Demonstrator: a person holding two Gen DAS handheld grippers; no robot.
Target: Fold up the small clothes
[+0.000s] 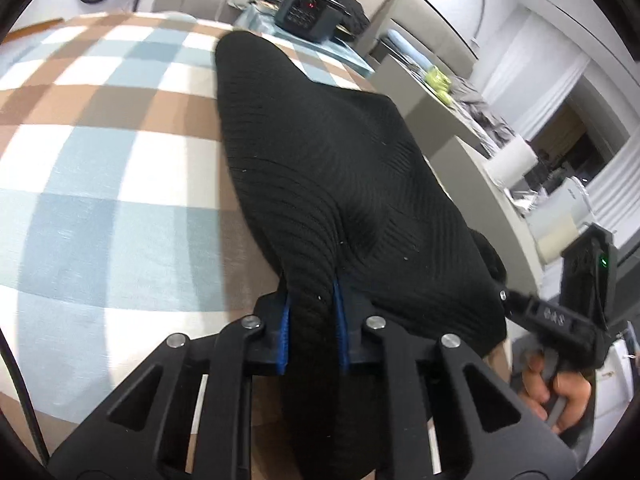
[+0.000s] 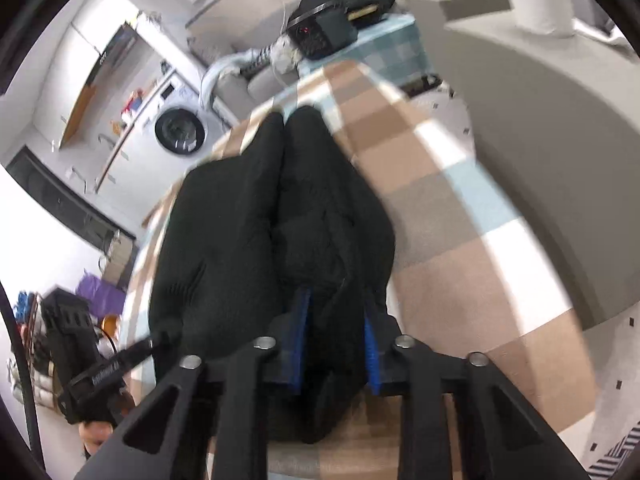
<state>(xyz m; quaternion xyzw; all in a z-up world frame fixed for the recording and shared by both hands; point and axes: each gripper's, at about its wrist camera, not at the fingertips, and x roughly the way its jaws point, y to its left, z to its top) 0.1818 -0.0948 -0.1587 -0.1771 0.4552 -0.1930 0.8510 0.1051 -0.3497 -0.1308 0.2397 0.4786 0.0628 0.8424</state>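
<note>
Ribbed black knit garment point(image 1: 340, 168) lies on my checked table point(image 1: 100, 200), soft and limp, so I judge it will sag. Left gripper point(image 1: 312, 328) and right gripper point(image 2: 336, 344) jaws pinch its near edge, good hold points.

Checked cloth point(image 1: 100, 168) covers table; black ribbed garment point(image 1: 320, 168) lies on it.

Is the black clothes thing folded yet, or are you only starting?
Only partly. The black knit garment lies on the checked cloth, and in the right wrist view it looks doubled lengthwise. Both the left gripper and right gripper have their jaws pinching its near edge. No neat, finished bundle shows yet, so the folding is left.
</note>
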